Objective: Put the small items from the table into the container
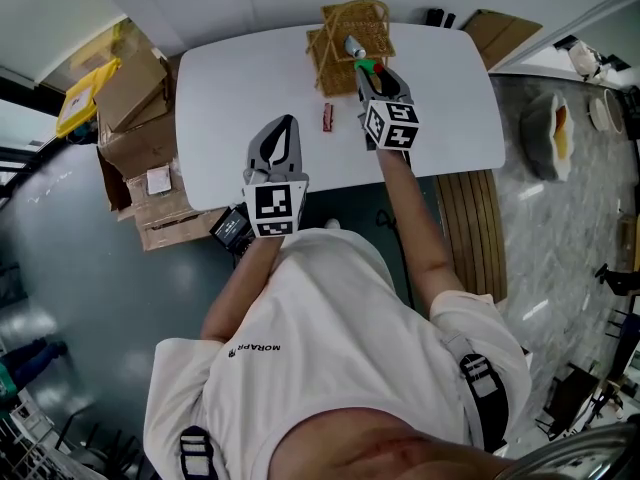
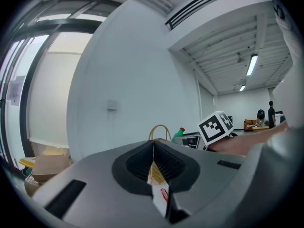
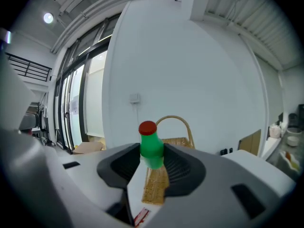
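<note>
A green bottle (image 3: 151, 146) is gripped between the jaws of the right claw (image 3: 152, 159), at the near edge of the basket (image 1: 345, 28). The left claw (image 2: 153, 163) is kept closed on nothing, well short of the basket. A small red item (image 1: 327, 116) is seen on the worktop (image 1: 450, 108), near the basket.

Figure: Inventory of items on and around the white surface (image 1: 450, 118).
One left gripper (image 1: 284, 126), one right gripper (image 1: 368, 71); one woven basket (image 1: 345, 23); one green bottle (image 3: 151, 148); one small red item (image 1: 328, 116); several cardboard boxes (image 1: 130, 93), exact number unclear.
</note>
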`<state>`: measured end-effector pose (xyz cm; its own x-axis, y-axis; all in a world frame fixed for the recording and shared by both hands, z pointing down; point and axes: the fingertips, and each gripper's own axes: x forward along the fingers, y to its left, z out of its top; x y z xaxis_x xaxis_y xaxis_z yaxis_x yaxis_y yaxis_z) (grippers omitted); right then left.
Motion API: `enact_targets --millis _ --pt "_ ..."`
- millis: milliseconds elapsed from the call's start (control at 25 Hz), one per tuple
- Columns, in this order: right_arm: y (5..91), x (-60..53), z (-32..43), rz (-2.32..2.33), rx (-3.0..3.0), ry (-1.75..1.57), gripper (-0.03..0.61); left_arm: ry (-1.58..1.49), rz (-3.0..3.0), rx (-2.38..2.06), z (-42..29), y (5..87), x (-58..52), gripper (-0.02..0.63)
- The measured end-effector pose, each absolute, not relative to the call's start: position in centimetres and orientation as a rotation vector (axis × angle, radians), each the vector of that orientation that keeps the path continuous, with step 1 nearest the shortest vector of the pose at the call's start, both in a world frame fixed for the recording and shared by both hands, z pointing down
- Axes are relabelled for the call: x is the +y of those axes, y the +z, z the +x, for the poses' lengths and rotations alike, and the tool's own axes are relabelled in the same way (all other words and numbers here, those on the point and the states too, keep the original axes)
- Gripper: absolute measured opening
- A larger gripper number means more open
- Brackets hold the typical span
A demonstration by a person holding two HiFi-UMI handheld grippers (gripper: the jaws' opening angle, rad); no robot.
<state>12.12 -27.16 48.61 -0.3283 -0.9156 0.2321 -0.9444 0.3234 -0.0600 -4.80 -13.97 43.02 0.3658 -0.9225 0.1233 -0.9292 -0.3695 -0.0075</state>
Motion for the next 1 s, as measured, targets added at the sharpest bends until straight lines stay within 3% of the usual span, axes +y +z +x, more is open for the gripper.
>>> enact_targets --millis 1000 --pt "52.6 -34.0 16.3 1.797 -2.257 0.34 0.164 0.184 2.537 -1.743 -5.1 43.0 -14.4 0.005"
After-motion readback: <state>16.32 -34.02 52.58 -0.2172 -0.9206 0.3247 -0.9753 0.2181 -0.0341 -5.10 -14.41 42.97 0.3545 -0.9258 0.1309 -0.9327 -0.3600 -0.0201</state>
